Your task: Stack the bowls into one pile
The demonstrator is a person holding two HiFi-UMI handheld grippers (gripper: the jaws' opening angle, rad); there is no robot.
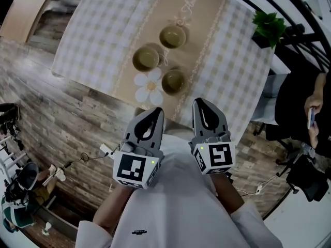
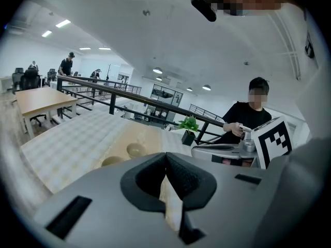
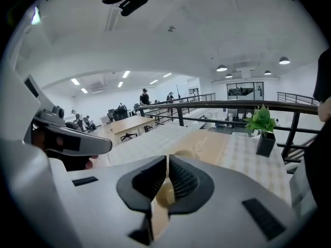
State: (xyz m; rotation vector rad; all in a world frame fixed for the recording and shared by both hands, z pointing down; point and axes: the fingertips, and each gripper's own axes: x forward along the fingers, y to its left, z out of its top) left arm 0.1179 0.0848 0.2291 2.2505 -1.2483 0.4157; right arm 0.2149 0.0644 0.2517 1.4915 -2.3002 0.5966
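Note:
Three olive-green bowls stand apart on the beige runner of a checked tablecloth: a far bowl (image 1: 173, 36), a left bowl (image 1: 146, 59) and a near bowl (image 1: 173, 81). My left gripper (image 1: 156, 110) and right gripper (image 1: 199, 102) hover side by side at the table's near edge, short of the near bowl. Both are shut with nothing in them. In the left gripper view two bowls (image 2: 136, 149) (image 2: 111, 160) show beyond the closed jaws (image 2: 166, 156). The right gripper view shows a bowl (image 3: 164, 192) through the slit under its closed jaws (image 3: 167, 159).
A daisy-shaped white mat (image 1: 150, 87) lies beside the near bowl. A potted plant (image 1: 269, 27) stands at the table's far right corner by a black railing. A person in black (image 1: 305, 112) sits to the right. A wooden table (image 2: 41, 98) stands farther left.

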